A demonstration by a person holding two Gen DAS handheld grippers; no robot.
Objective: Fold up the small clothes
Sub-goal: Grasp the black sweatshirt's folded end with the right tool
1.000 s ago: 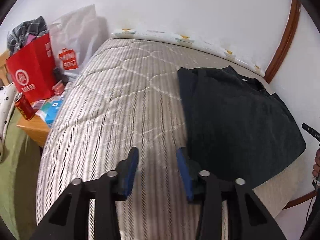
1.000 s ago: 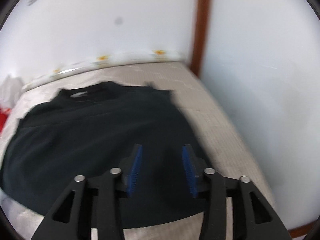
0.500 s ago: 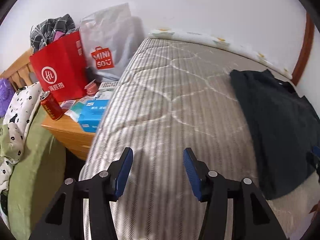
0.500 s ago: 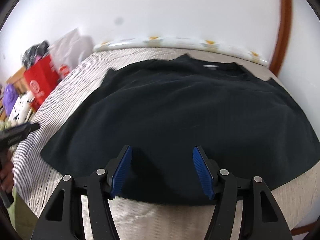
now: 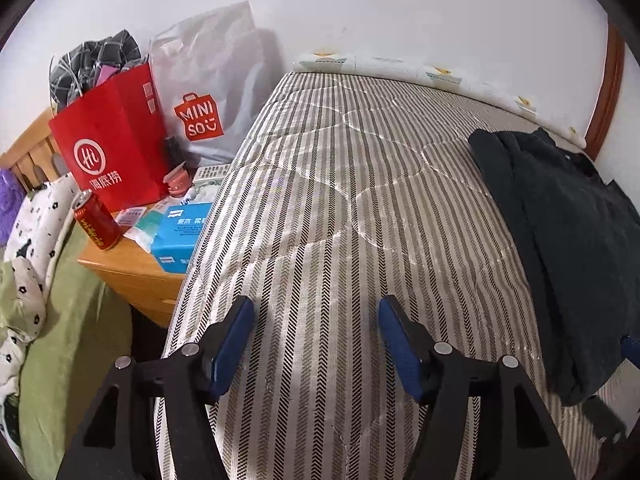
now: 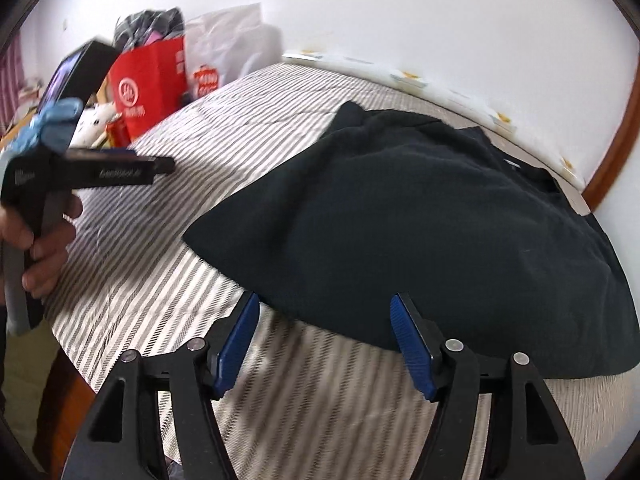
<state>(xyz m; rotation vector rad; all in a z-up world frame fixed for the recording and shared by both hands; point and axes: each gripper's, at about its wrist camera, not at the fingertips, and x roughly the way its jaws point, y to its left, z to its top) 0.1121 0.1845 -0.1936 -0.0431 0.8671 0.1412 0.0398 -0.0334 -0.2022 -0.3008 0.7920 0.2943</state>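
A black garment (image 6: pixel 420 232) lies spread on the striped mattress (image 6: pixel 160 208), collar toward the far wall. In the left wrist view it lies at the right edge (image 5: pixel 572 240). My right gripper (image 6: pixel 324 336) is open and empty, just above the garment's near hem. My left gripper (image 5: pixel 316 340) is open and empty over bare mattress (image 5: pixel 340 208), left of the garment. The left gripper also shows in the right wrist view (image 6: pixel 160 166), held in a hand at the left.
A wooden nightstand (image 5: pixel 132 272) left of the bed carries a red bag (image 5: pixel 116 148), a white Miniso bag (image 5: pixel 208 92), a red can (image 5: pixel 96 220) and a blue box (image 5: pixel 180 232). Green bedding (image 5: pixel 60 340) lies lower left. A wall and a brown frame (image 6: pixel 612 152) bound the far side.
Both grippers have opened wider. The left view has swung left off the garment toward the nightstand. The right view has swung left, to the garment's near left hem.
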